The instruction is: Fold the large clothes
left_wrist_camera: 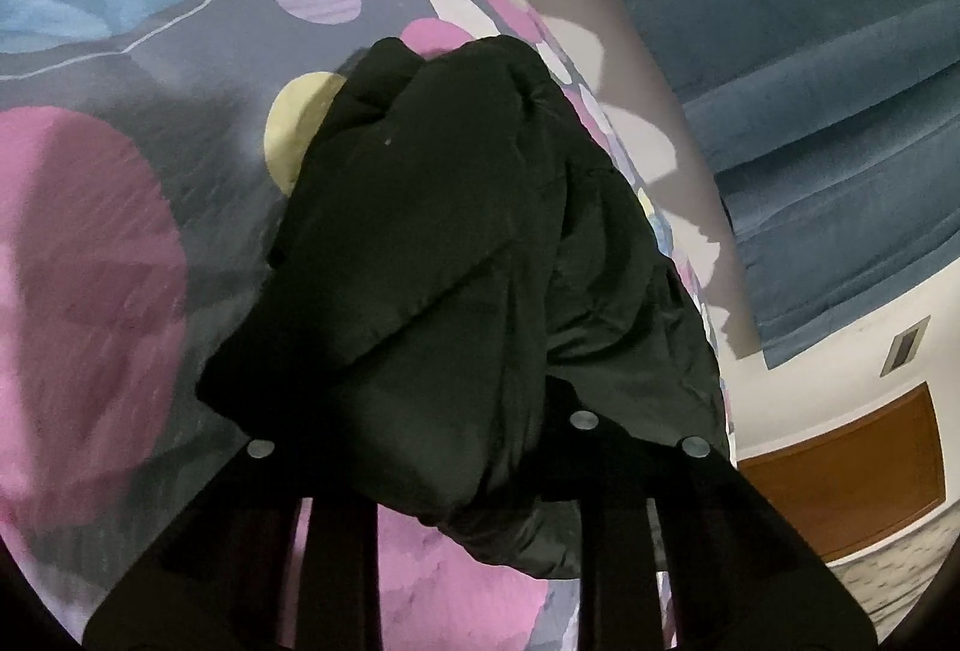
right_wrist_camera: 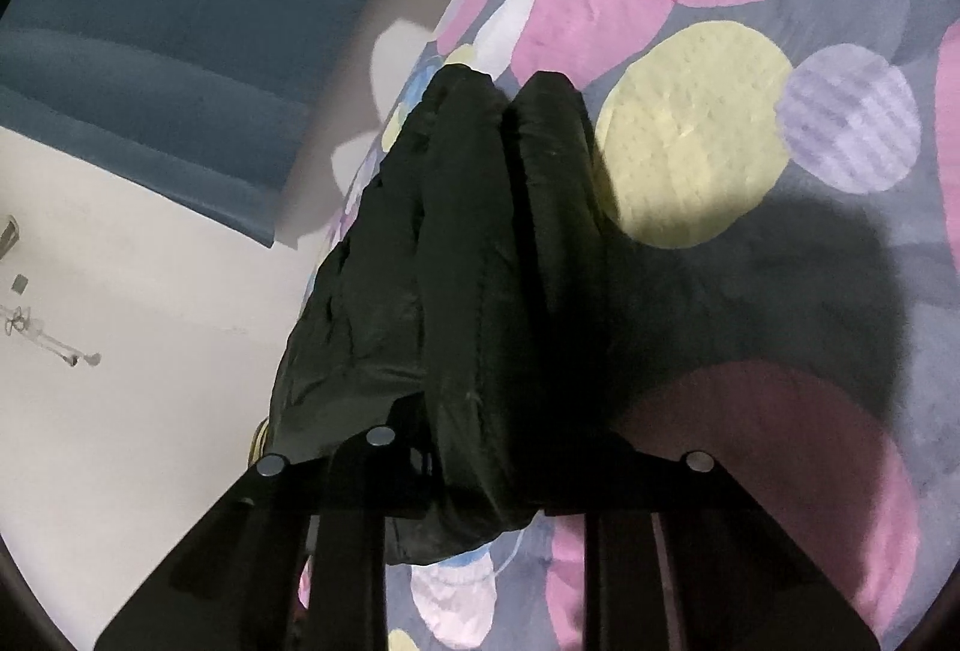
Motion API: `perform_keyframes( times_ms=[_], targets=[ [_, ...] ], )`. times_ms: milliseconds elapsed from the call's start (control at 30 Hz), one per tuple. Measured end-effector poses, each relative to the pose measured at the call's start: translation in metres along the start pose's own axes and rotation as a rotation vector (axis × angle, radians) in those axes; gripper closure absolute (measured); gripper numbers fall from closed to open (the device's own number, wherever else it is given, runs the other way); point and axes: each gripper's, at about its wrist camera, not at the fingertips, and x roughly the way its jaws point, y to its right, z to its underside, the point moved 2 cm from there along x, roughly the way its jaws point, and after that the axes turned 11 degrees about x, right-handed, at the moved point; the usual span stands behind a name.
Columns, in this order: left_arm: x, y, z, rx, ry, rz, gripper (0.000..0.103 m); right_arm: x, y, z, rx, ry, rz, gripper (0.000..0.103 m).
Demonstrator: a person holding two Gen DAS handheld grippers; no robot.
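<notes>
Black padded jacket [left_wrist_camera: 456,255] bunched into thick folds over a bedspread [left_wrist_camera: 120,123] printed with pink, yellow, blue and lilac ovals on grey. Gripped by both tools at its near edge. Left gripper [left_wrist_camera: 474,477] clamped on a puffy fold that fills the gap between the fingers and bulges below them; the rest of the jacket rising away toward the bed edge. Right gripper [right_wrist_camera: 480,477] likewise closed on the jacket [right_wrist_camera: 456,255], a rolled wad pinched between its fingers [right_wrist_camera: 354,531] and sagging under them, with two tall folds standing side by side ahead. Dark shadow of the bundle cast on the bedspread [right_wrist_camera: 840,261] to the right in the right wrist view. Beyond the bed, a blue curtain [left_wrist_camera: 810,81] against a pale wall [left_wrist_camera: 798,411], and a brown wooden panel [left_wrist_camera: 852,465] low at the right of the left wrist view.
</notes>
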Motion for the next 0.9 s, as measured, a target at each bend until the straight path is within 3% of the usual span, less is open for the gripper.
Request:
perform_keyframes(
  times_ms=[567,900],
  targets=[
    [-0.047,0.015,0.05,0.025,-0.015,-0.093,0.081,-0.04,0.013,0.023,-0.021,-0.035,0.033,0.08],
    [-0.056,0.018,0.061,0.041,-0.018,-0.123,0.081,-0.045,0.016,0.027,-0.02,-0.042,0.035,0.08]
  ],
)
